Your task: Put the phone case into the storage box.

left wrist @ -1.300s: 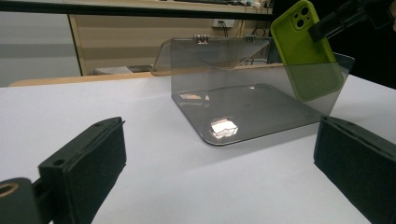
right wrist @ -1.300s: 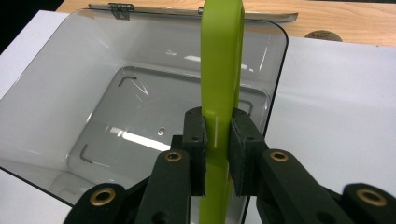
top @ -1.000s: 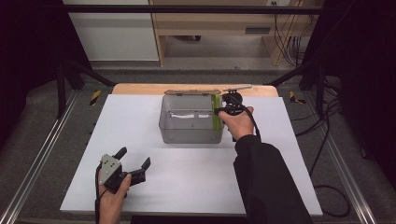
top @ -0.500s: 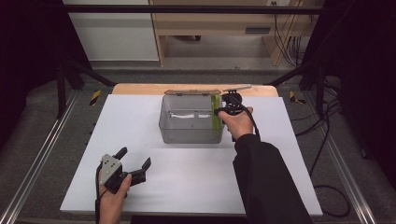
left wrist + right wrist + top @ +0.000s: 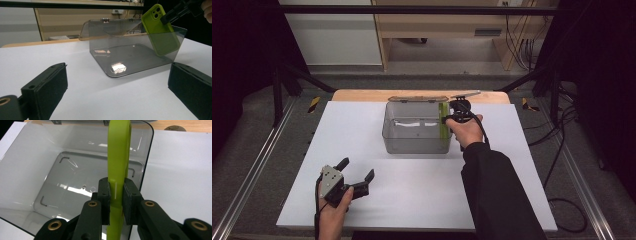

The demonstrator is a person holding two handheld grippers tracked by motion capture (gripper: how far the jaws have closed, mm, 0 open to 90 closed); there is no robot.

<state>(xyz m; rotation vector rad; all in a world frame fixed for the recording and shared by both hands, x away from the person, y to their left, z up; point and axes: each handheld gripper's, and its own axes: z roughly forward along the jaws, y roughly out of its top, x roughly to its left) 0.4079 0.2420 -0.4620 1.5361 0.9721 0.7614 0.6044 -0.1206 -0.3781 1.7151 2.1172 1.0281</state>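
White tabletop (image 5: 377, 135) under everything. Wooden board edge (image 5: 357, 95) along tabletop's far side. Beyond it, grey floor (image 5: 447, 70), wooden bench (image 5: 437, 20), white cabinet (image 5: 332, 35). Cables (image 5: 517, 35) right of bench. Metal rails (image 5: 257, 165) flanking tabletop.

Black claw (image 5: 116, 195), brass rivets, black sleeve (image 5: 497, 195)

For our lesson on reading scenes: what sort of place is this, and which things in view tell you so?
Probably a lab or workshop set up for recording. A white table stands inside a metal frame, loose cables trail over the floor, and plain wooden furniture lines the back wall.
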